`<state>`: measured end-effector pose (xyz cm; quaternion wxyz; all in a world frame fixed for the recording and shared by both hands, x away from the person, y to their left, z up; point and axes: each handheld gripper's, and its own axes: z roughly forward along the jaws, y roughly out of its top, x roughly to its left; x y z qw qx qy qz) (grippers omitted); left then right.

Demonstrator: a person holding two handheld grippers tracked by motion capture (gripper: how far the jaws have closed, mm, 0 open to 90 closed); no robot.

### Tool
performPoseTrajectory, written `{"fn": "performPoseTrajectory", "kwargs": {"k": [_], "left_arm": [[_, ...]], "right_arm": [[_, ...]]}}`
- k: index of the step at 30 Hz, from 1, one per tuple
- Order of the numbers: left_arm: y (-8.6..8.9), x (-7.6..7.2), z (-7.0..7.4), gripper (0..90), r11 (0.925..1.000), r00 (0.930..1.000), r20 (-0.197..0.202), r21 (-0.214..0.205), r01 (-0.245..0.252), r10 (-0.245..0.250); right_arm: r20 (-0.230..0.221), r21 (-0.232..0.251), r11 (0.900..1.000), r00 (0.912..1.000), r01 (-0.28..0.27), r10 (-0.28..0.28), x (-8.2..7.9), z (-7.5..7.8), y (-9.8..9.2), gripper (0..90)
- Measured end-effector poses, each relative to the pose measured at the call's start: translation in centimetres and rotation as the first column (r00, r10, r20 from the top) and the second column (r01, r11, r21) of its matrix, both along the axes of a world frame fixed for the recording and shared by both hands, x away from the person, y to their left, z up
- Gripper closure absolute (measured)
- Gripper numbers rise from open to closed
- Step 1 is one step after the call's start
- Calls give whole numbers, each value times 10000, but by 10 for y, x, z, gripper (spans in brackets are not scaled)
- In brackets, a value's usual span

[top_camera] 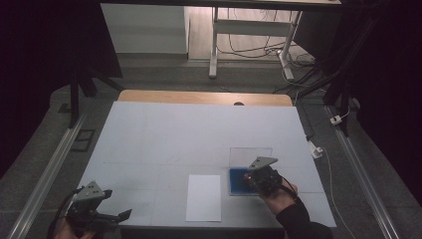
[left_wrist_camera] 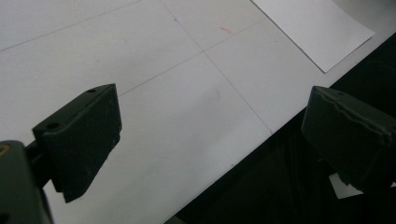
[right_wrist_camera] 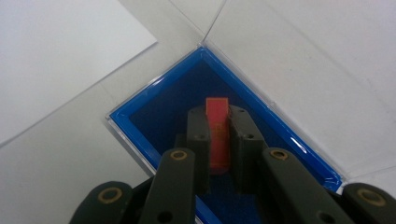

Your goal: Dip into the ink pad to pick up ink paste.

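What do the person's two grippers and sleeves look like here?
Both are black handheld tools. The left gripper carries a grey three-cornered plate on top and a dark cable trailing behind, and its thick, blocky jaw pads have small holes near the edges. The right gripper has the same grey plate and linkage bars with brass-coloured pivot rings. The right forearm wears a dark sleeve.

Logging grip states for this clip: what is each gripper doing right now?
Left gripper: open, nothing between its jaws, at the table's near edge.
Right gripper: shut on a small red piece, over the blue tray.
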<state>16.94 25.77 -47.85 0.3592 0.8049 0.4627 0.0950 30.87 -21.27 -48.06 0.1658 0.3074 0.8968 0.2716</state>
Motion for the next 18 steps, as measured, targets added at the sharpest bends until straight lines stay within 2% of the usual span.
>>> {"fn": "performPoseTrajectory", "kwargs": {"k": [1,3,4,8,18], "left_arm": [[0,0,0,53,10000,10000,1,-4,0,0],[0,0,0,53,10000,10000,1,-2,0,0],[0,0,0,53,10000,10000,1,-6,3,-3],[0,0,0,52,10000,10000,-9,4,2,-2],[1,-1,0,51,10000,10000,-6,-52,-26,25]], "right_arm": [[0,0,10000,10000,0,0,0,0,0,812],[-243,378,9992,9997,94,-85,3,0,-5,812],[-490,716,9972,9986,231,-196,6,-1,-9,812],[-722,1075,9936,9970,339,-262,9,-1,-14,810],[-592,1008,9946,9981,240,-181,7,0,-13,807]]}}
